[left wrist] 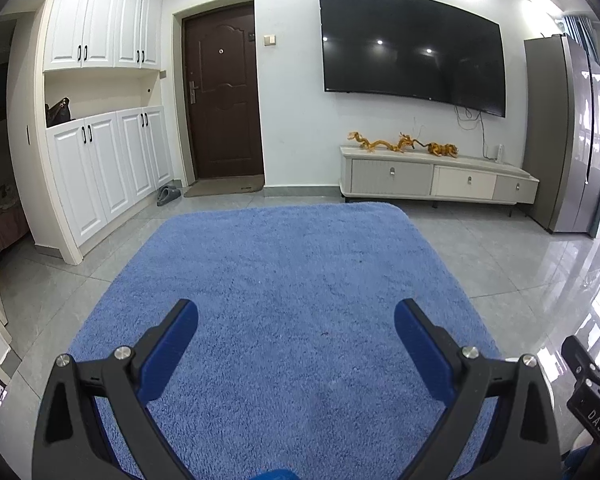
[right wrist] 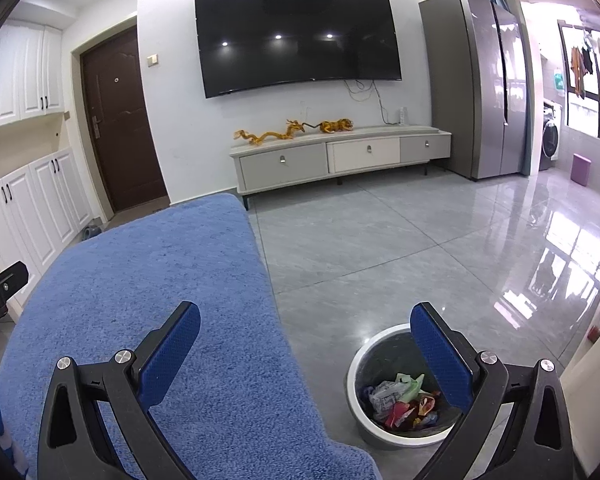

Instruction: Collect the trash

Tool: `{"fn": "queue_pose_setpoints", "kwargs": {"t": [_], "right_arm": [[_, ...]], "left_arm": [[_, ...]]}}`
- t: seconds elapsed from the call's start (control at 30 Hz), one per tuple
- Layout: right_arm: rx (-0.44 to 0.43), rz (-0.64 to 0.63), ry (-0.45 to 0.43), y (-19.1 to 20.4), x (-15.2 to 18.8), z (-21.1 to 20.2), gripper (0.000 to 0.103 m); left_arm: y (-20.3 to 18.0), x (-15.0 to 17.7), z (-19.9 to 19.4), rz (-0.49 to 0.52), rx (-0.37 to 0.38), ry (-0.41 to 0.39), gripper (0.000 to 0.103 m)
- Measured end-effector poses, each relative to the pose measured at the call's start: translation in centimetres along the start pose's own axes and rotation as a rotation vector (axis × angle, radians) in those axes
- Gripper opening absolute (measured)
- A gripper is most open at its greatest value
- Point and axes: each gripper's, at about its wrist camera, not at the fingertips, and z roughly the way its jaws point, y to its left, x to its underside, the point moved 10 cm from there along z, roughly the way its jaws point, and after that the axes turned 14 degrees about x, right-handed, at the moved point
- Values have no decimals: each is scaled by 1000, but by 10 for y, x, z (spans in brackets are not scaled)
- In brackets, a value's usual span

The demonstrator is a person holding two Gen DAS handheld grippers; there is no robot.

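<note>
A round grey bin [right wrist: 364,420] with a white rim stands on the floor in the right wrist view, low and right of centre. Crumpled wrappers [right wrist: 400,400] in white, green and red fill its bottom. My right gripper [right wrist: 306,312] hangs open above the edge of the blue cloth [right wrist: 160,300], its right finger over the bin. My left gripper [left wrist: 296,308] is open over the blue cloth [left wrist: 292,280], with nothing between its fingers. No loose trash shows on the cloth in either view.
A low TV cabinet [right wrist: 340,156] with orange figurines stands under a wall TV [right wrist: 296,36]. A grey fridge [right wrist: 476,84] is at the right, white cupboards [left wrist: 100,176] and a brown door [left wrist: 224,96] at the left. Glossy grey floor tiles [right wrist: 420,248] stretch beyond the cloth.
</note>
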Motion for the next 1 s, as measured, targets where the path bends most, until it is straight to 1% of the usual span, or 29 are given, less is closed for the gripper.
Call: {"fn": "queue_pose_setpoints", "kwargs": {"t": [0.2,0.6,1.0], "right_arm": [[13,12,14,-5,6,5,103],[31,19,21,-15,15,7,103],[63,24,37,-33,27,12,103]], "left_arm": [[-7,6,0,18,11,3,99],[-37,15,0,77,56,16,99],[-65,29,10,122,92,58,100]]}}
